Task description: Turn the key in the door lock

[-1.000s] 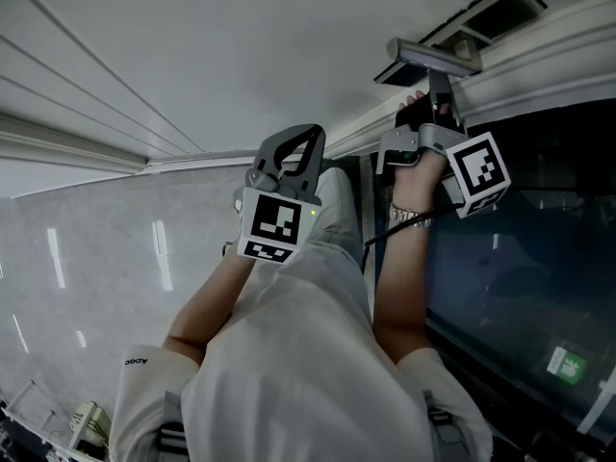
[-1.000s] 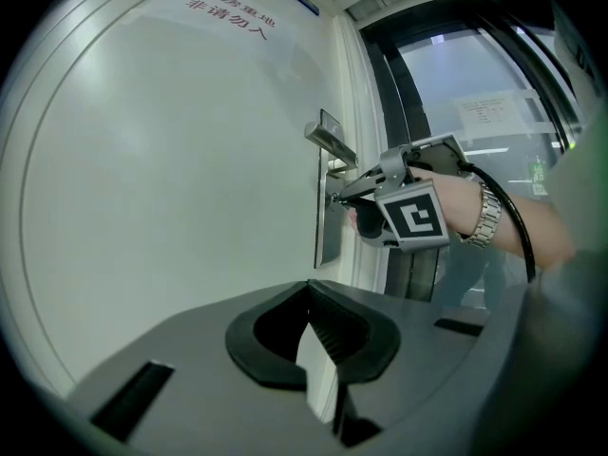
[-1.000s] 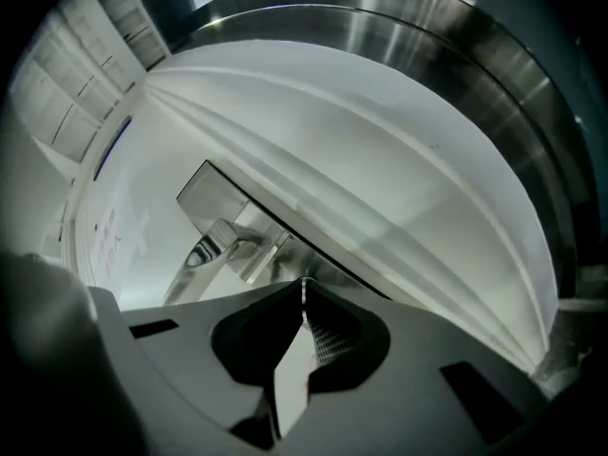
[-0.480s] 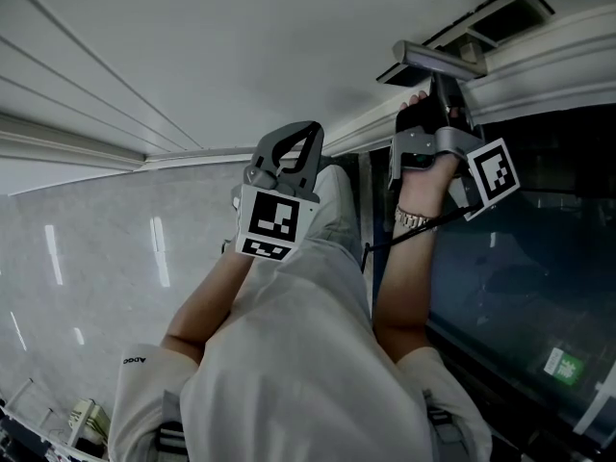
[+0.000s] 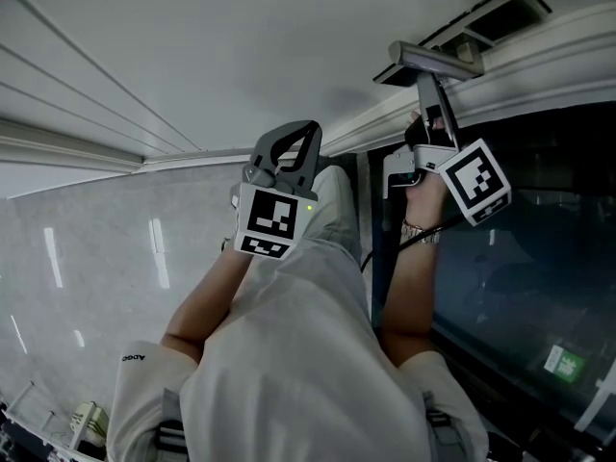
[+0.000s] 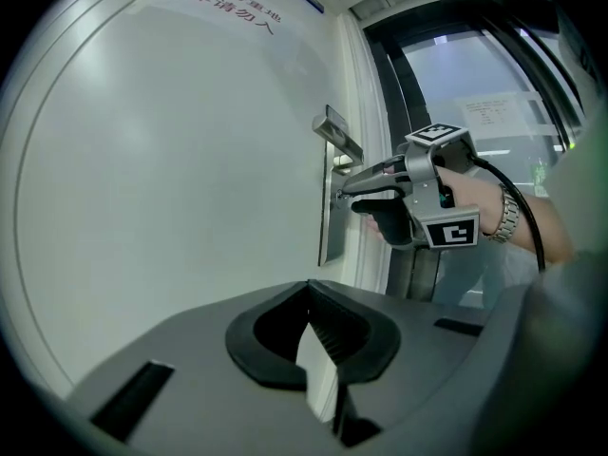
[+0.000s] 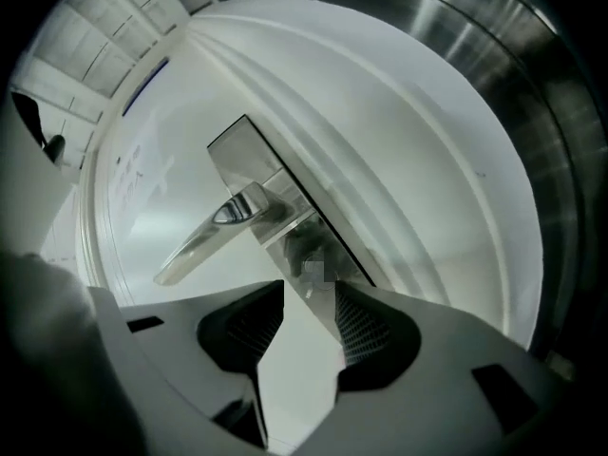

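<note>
A steel lock plate (image 7: 285,202) with a lever handle (image 7: 204,243) sits on the white door (image 6: 171,179). Below the handle, the key (image 7: 304,256) in the cylinder is small, dark and partly blurred. My right gripper (image 7: 311,291) points at it; its jaws have just been opening and now stand apart on either side of the key, with the pads off it. The left gripper view shows the right gripper (image 6: 350,196) with its tips at the lock plate (image 6: 331,218). My left gripper (image 5: 313,131) hangs back from the door, shut on nothing.
A dark glass panel (image 5: 525,258) in a metal frame stands right of the door. A printed sign (image 6: 237,9) is high on the door. Pale marble floor (image 5: 77,258) lies to the left, and the person's light trousers (image 5: 289,354) fill the lower middle.
The right gripper has rolled, its marker cube turning, and its jaws have gone from shut at the lock to apart. The left gripper has stayed where it was.
</note>
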### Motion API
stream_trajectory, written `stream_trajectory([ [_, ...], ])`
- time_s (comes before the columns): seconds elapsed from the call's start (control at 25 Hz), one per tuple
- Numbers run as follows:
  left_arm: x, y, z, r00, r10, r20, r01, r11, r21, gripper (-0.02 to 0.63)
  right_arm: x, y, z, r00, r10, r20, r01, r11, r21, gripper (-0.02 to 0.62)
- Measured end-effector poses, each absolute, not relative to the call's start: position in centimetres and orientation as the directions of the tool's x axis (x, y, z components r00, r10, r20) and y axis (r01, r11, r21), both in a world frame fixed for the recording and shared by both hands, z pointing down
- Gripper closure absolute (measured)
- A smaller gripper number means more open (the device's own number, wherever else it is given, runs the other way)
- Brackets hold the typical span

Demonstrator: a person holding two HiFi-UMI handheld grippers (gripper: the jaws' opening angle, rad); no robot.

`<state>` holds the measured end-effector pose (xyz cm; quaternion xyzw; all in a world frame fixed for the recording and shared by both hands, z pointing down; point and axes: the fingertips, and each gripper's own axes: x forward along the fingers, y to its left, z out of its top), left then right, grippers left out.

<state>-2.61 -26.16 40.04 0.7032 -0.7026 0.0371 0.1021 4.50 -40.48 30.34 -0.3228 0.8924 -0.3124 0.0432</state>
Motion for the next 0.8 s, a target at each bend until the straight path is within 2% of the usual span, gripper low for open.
stream_trajectory([
  [0.12, -2.4, -26.1, 40.1, 0.015, -0.980, 0.197, -0.995, 0.005, 0.101, 0.597, 4.5, -40.3, 30.1, -0.792, -0.591, 0.154, -0.580, 0.650, -0.490, 0.453],
  [0.28, -1.9, -26.3, 39.9, 0.025, -0.982, 0.188, -0.995, -0.007, 0.098, 0.597, 4.7, -40.4, 30.2, -0.758, -0.618, 0.208, -0.652, 0.711, -0.263, 0.453],
  [0.48, -2.1, -26.2, 39.9, 0.017, -0.982, 0.190, -0.995, 0.002, 0.097, 0.597, 4.6, -40.0, 31.2, -0.742, -0.613, 0.271, -0.649, 0.758, -0.062, 0.442],
  [0.68, -2.4, -26.0, 40.1, 0.004, -0.982, 0.191, -0.994, 0.017, 0.108, 0.597, 5.3, -40.4, 30.4, -0.679, -0.687, 0.259, -0.638, 0.726, 0.255, 0.440],
  [0.8, -2.4, -25.9, 40.1, 0.001, -0.981, 0.192, -0.993, 0.022, 0.117, 0.597, 5.2, -40.4, 29.8, -0.639, -0.732, 0.236, -0.584, 0.662, 0.470, 0.439],
])
